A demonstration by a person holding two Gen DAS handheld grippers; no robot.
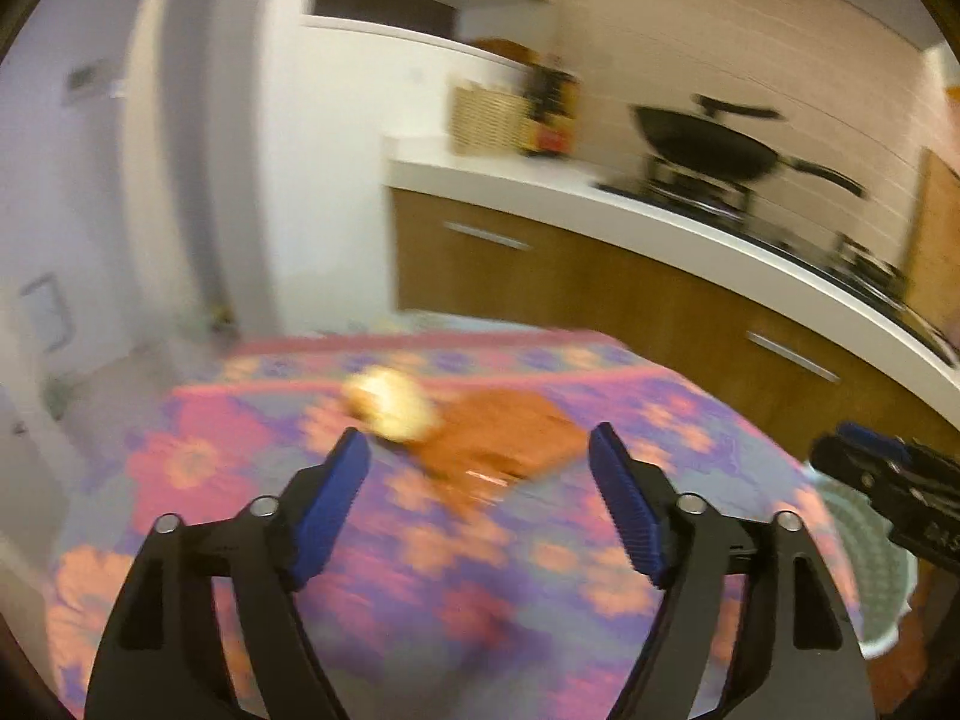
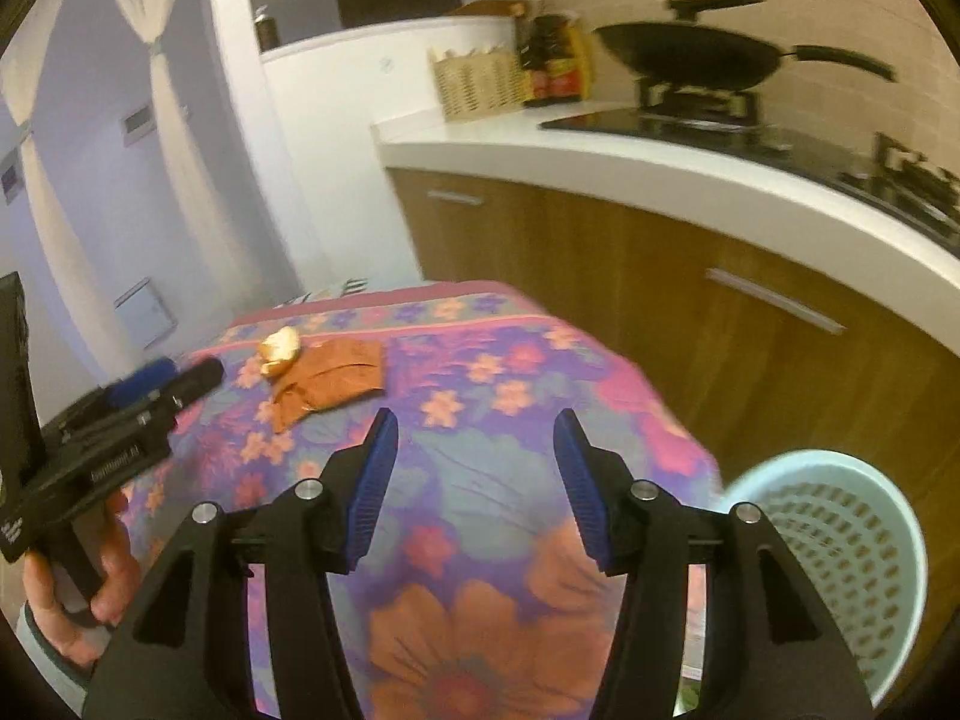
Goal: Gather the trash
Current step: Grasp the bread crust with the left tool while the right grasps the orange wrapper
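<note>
Two pieces of trash lie on the flowery pink and purple cloth (image 2: pixel 480 468) that covers the surface: a crumpled yellow-white paper ball (image 2: pixel 279 349) and a flat brown paper wrapper (image 2: pixel 336 381). The ball touches the wrapper's far left corner. Both lie near the far end of the surface.

The left gripper (image 1: pixel 479 443), black with blue pads, has its jaws wide apart and nothing between them. The trash lies just past its fingertips. A hand (image 2: pixel 90 588) holds it by the handle.

The right gripper (image 2: pixel 475 423) also has its jaws apart and empty, above the near part of the cloth.

A pale green plastic basket with holes (image 2: pixel 840 546) stands just beside the surface, on the right.
</note>
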